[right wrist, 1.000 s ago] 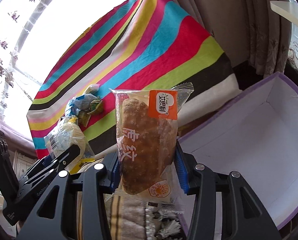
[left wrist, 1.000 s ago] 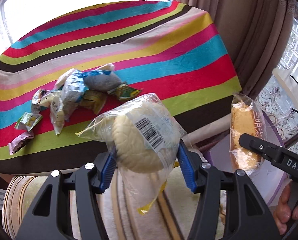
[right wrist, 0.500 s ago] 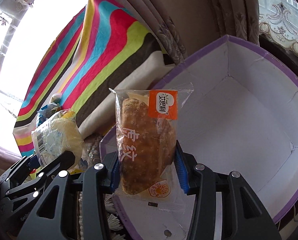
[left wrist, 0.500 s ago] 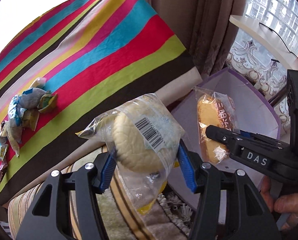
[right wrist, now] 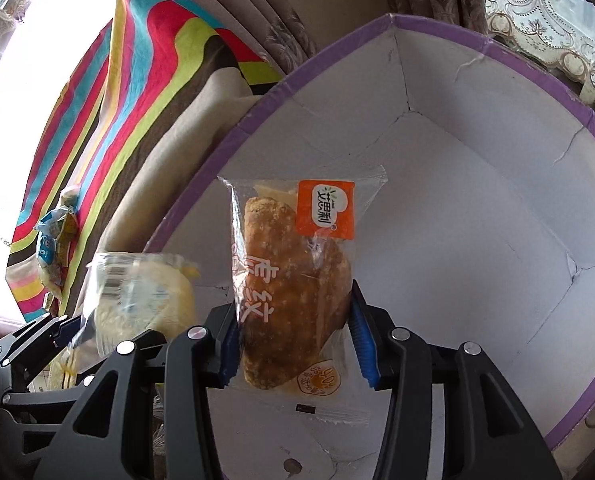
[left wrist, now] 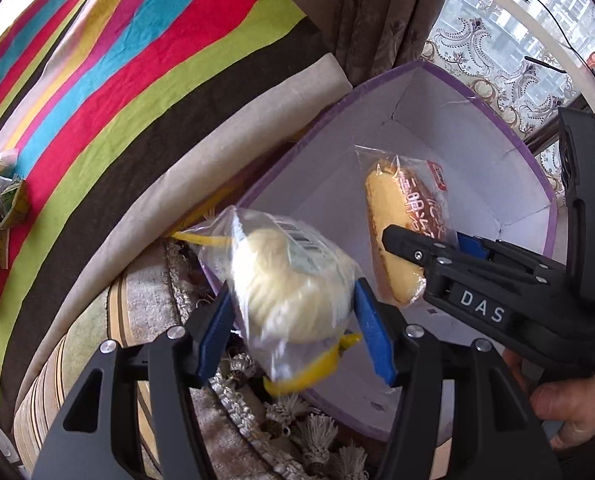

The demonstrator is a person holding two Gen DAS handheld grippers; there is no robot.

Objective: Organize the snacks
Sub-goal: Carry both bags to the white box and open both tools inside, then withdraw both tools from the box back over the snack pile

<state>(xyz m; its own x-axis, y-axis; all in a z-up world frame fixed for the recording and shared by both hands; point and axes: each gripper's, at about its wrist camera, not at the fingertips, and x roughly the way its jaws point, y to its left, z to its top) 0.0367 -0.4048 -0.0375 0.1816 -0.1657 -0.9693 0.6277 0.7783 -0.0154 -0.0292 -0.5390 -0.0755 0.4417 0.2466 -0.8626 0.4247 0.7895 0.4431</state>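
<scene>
My left gripper (left wrist: 293,320) clamped the round bun packet (left wrist: 293,280) at the purple-rimmed box's (left wrist: 473,92) edge, while my right gripper (right wrist: 293,344) clamped the long bread packet (right wrist: 297,280) over its white floor.

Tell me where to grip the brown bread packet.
Grip the bread packet across its narrow width, on the loaf's lower half, coming from its bottom end as the right gripper does. It is long and upright, and the loaf should hold firmer than the loose film ends.

My left gripper (left wrist: 293,312) holds the round bun (left wrist: 293,296) at the box (right wrist: 497,184) rim; my right gripper (right wrist: 293,344) holds the long bread (right wrist: 293,296) over the box interior, right of it.
</scene>
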